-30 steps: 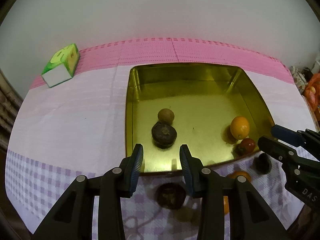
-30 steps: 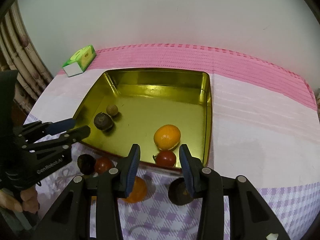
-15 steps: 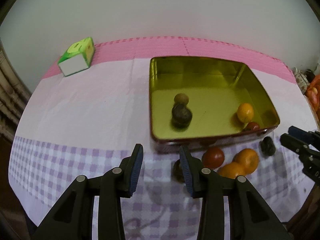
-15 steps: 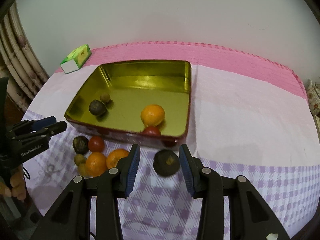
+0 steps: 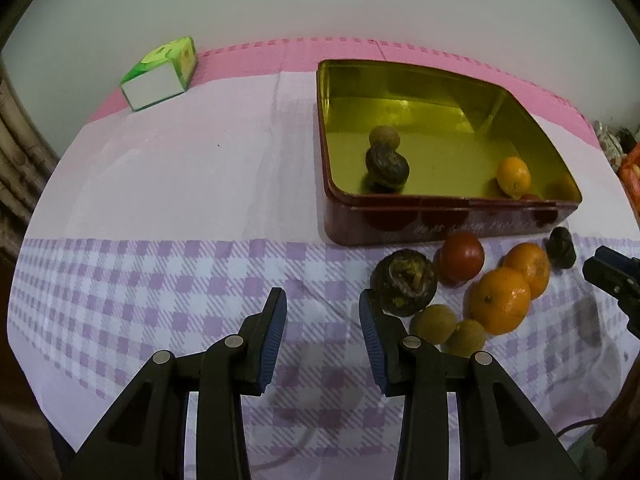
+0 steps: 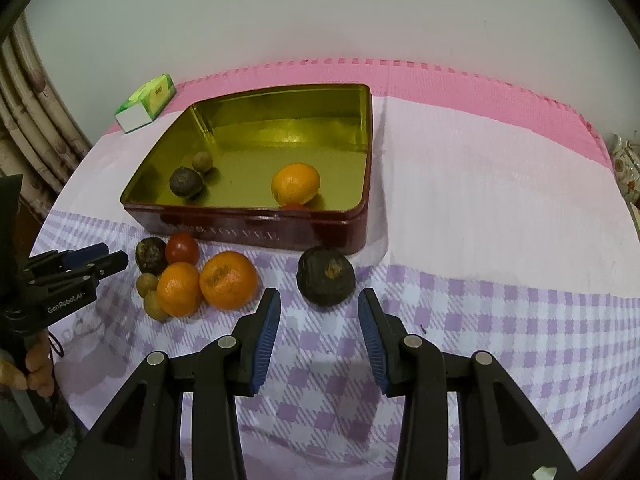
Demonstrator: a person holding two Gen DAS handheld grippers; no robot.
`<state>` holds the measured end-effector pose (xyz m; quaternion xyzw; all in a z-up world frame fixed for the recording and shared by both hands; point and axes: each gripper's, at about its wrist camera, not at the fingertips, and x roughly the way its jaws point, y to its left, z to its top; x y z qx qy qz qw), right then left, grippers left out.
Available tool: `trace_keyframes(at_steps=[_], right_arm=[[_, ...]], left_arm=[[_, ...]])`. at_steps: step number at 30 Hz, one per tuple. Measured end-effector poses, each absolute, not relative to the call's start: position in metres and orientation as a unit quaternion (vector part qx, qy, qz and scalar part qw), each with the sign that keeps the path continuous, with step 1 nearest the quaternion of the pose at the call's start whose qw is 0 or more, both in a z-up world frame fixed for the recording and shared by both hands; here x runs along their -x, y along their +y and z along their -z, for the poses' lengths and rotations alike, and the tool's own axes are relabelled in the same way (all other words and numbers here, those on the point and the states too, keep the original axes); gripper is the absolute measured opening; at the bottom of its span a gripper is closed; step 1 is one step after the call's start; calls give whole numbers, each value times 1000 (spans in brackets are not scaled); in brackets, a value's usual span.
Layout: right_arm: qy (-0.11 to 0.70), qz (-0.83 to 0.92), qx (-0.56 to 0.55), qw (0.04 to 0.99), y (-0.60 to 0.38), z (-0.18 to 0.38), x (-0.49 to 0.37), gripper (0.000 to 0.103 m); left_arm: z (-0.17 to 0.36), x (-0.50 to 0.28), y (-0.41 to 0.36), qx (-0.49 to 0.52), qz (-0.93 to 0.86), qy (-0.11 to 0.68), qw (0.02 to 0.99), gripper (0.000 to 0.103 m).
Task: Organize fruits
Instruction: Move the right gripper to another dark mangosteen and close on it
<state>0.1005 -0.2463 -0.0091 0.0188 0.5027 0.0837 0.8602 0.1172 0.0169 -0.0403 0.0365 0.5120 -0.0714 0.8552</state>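
A gold-lined red tin [image 6: 260, 234] holds an orange [image 6: 296, 183], a dark wrinkled fruit [image 6: 186, 183], a small brown fruit [image 6: 201, 161] and a partly hidden tomato [image 6: 294, 206]. In front of it on the cloth lie two oranges [image 6: 228, 280], a tomato [image 6: 182, 248], small brown fruits [image 6: 147, 284] and a dark fruit [image 5: 405, 282]. My left gripper [image 5: 322, 312] is open and empty, with that dark fruit just right of its right finger. My right gripper [image 6: 319, 312] is open too, and a separate dark fruit [image 6: 326, 276] lies just beyond its fingertips.
A green tissue box [image 5: 160, 74] stands at the back left on the pink strip. Bamboo furniture [image 6: 32, 120] borders the table's left side. A person's hand [image 6: 36, 368] holds the left gripper's handle. The checked cloth reaches the near edge.
Both grippers have drawn back from over the tin toward the near edge and sunk a little. The loose fruits in front of the tin are now in full view. The jaws have not changed.
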Motion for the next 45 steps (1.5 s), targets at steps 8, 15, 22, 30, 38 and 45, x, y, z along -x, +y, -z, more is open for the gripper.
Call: trace_keyframes(at_steps=[8,15,22,30,38,45], right_arm=[[509,-83,-23,856,-249,15,-98,38],[516,-84,-26,852,-247,22,-100,38],[520,-86,-23,849,-244,28,-112,38],[524,-82,-15,847,-242,34,-127,40],[526,-78,-2,847,-238,40,-129,35],[526,-71,-6,847,-241,39,-120,34]], left_arm=[[50,-110,8,-44,91,521,848,39],[48,-94,-2,-45,117,523,843,39],[49,-87,-9,-38,120,529,839,39],[50,-87,-10,-37,117,531,838,39],[49,-88,-8,-36,115,534,837,39],[47,-84,-10,-37,113,533,838,39]])
